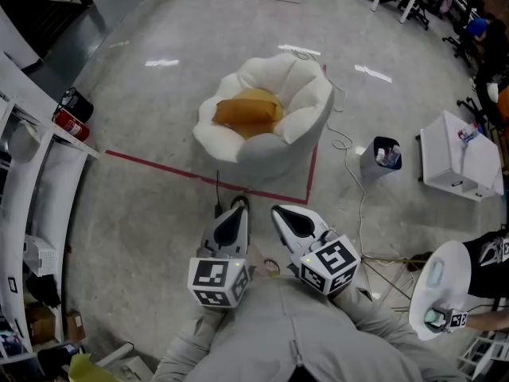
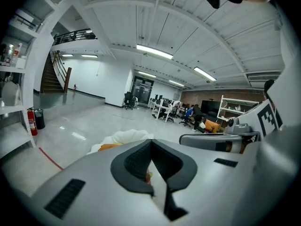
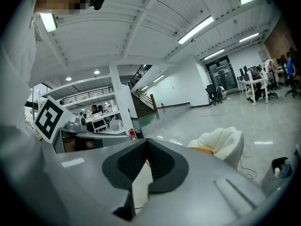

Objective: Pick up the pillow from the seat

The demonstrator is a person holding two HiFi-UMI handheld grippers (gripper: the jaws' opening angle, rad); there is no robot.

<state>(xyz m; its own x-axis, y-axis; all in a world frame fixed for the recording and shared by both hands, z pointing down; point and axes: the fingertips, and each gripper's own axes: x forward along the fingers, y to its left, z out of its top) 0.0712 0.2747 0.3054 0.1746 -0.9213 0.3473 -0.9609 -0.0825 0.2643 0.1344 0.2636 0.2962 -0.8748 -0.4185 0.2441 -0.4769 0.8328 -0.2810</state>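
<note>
An orange pillow [image 1: 248,111] lies in the hollow of a white puffy seat [image 1: 306,102] on the floor ahead of me. Both grippers are held close to my chest, well short of the seat. My left gripper [image 1: 237,207] is shut with nothing in it, and so is my right gripper [image 1: 280,212] beside it. In the left gripper view the shut jaws [image 2: 150,144] point toward the seat [image 2: 126,136], with a strip of pillow [image 2: 109,147] showing. The right gripper view has its shut jaws [image 3: 146,145] left of the seat [image 3: 222,139] and pillow [image 3: 203,149].
Red tape [image 1: 159,165] marks the floor round the seat. A small bin [image 1: 384,156], a loose cable [image 1: 351,169] and a white table [image 1: 457,153] stand at the right. Shelving [image 1: 24,173] and a fire extinguisher [image 1: 70,124] line the left. A person sits at a round table [image 1: 441,289].
</note>
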